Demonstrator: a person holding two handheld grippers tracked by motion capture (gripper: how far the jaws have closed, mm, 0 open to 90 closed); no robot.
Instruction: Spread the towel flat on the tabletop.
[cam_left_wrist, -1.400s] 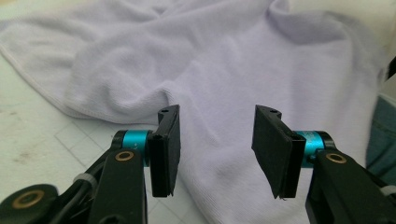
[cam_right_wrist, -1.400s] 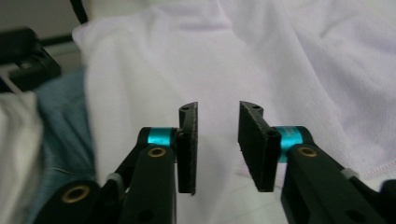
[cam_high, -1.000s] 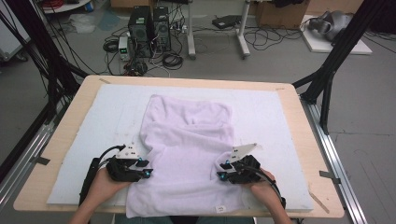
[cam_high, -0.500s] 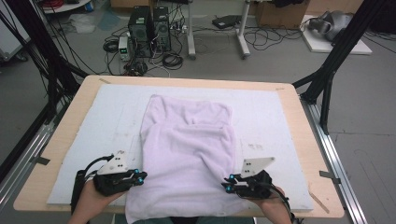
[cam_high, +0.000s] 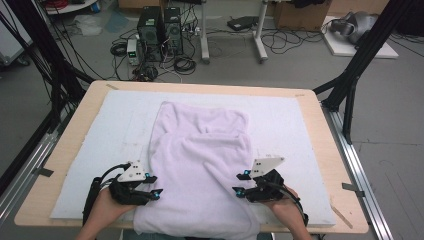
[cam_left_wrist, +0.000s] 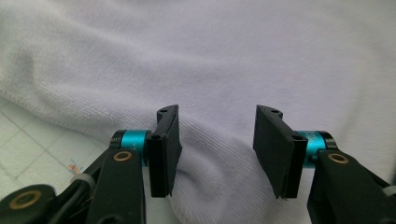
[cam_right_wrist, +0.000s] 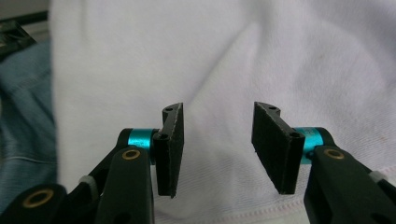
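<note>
1. Both sets of jaws have just been opening, and since the earlier frame the towel's (cam_high: 200, 170) near edge is draping over the bench (cam_high: 320, 125) front
2. Left gripper (cam_high: 150, 192) is hovering with jaws spread, towel lying beyond them, unpinched
3. Right gripper (cam_high: 241, 183) is likewise standing spread, towel ahead of its jaws
</note>
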